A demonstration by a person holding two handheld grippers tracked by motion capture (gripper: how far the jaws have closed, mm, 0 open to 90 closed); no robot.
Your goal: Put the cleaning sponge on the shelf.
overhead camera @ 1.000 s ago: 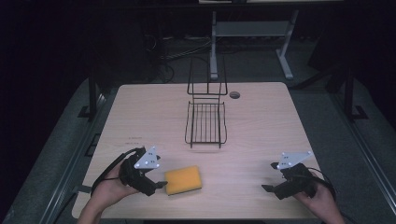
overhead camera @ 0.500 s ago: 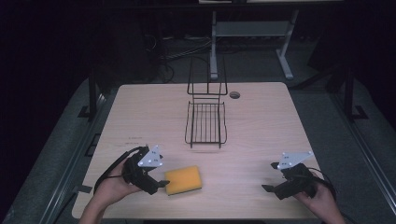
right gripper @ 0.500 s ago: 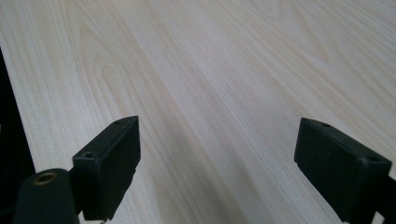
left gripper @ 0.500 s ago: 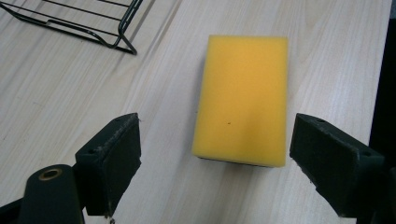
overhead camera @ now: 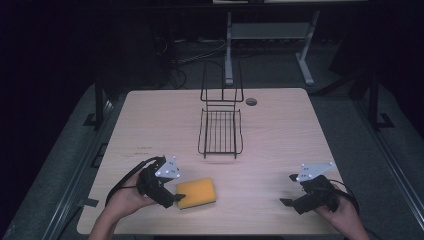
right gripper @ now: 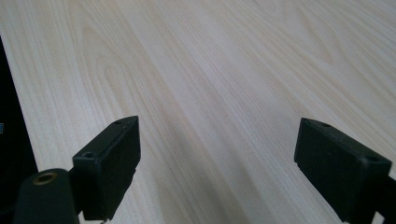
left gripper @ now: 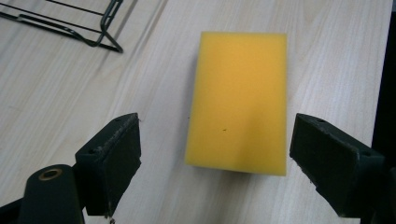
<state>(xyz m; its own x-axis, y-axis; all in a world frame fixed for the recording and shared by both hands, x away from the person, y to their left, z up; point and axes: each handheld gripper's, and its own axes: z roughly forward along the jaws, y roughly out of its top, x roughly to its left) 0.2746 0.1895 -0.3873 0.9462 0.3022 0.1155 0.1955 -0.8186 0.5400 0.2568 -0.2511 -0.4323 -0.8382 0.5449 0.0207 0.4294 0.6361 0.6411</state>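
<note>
Left gripper [left gripper: 212, 154] is held wide open, jaws straddling the yellow sponge [left gripper: 239, 100] flat on the surface [overhead camera: 280, 130], ready for grasping; right gripper [right gripper: 217, 163] is parked wide open, idle.

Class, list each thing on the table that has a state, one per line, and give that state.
Left claw: open, jaws either side of the sponge, not gripping.
Right claw: open, holding nothing.
Sponge: lying flat, ungripped.
Wire rack: holds nothing, back panel upright.
</note>
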